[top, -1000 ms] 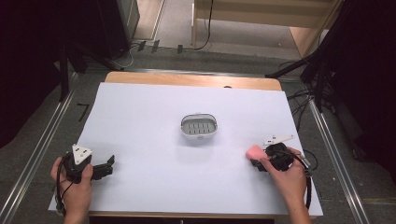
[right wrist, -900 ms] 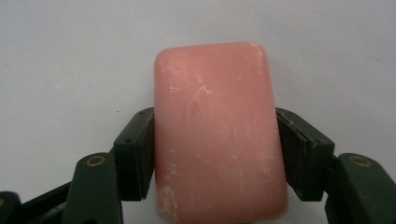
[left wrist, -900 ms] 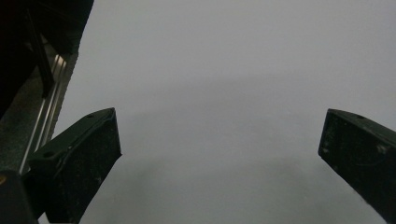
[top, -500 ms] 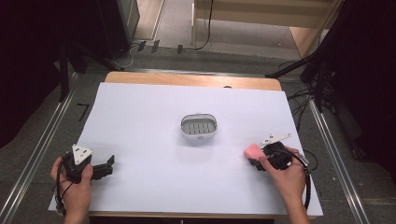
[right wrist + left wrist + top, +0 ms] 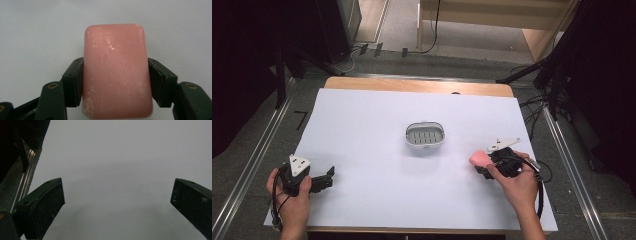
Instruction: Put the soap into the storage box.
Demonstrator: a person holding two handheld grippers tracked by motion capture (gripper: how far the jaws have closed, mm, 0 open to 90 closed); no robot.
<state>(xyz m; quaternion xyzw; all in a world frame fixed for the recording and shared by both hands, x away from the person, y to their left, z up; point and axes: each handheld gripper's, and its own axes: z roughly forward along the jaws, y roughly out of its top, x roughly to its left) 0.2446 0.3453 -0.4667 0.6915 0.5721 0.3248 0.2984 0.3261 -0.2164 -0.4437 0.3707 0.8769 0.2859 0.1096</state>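
Soap (image 5: 116, 72) lies lengthwise between right hand-held gripper (image 5: 115, 82) jaws, pointing forward.

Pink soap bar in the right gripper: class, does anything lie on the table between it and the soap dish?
Nothing visible does. The right gripper grips the pink soap bar, and bare white table separates it from the soap dish.

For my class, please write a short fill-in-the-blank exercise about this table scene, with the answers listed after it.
1. The right gripper is shut on a pink ____.
2. The left gripper has its jaws ____.
3. The slotted soap dish at mid-table holds ____.

Answers: soap bar; open; nothing
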